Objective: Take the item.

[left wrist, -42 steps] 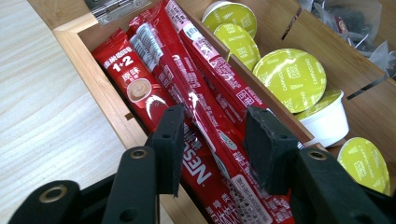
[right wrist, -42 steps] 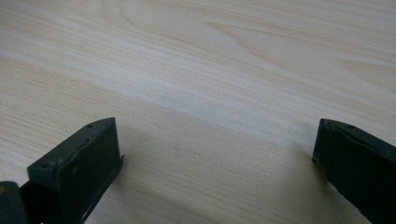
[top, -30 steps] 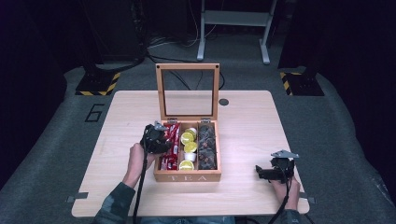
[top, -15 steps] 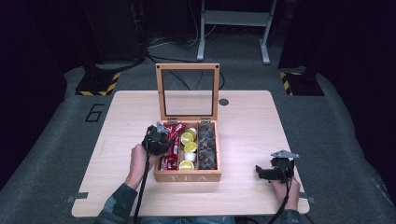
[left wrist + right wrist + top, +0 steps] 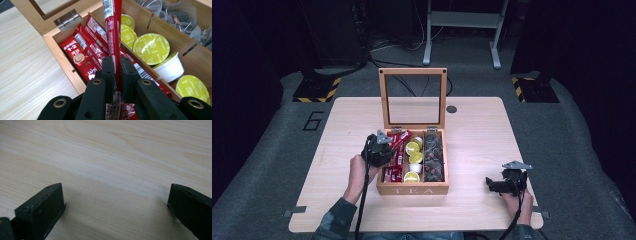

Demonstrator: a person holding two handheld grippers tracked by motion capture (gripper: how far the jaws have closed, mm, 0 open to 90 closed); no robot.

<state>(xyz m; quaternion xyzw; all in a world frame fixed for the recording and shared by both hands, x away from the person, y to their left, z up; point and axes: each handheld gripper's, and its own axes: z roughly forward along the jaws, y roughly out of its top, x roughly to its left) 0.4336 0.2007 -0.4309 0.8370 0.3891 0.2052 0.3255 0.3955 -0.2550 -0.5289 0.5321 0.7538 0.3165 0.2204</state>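
I am pinching a red sachet stick over the tea box.

My left gripper (image 5: 115, 65) is clamping the red stick (image 5: 113, 30) above the box's (image 5: 412, 190) left compartment; my right gripper (image 5: 115, 207) is resting wide open, holding nothing, over bare table (image 5: 105, 152).

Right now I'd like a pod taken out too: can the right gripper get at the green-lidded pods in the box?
Probably yes. The right gripper sits open on the bare table, the lid stands up, and the pods lie uncovered. The left gripper, shut on a red stick, crowds only the neighbouring compartment.
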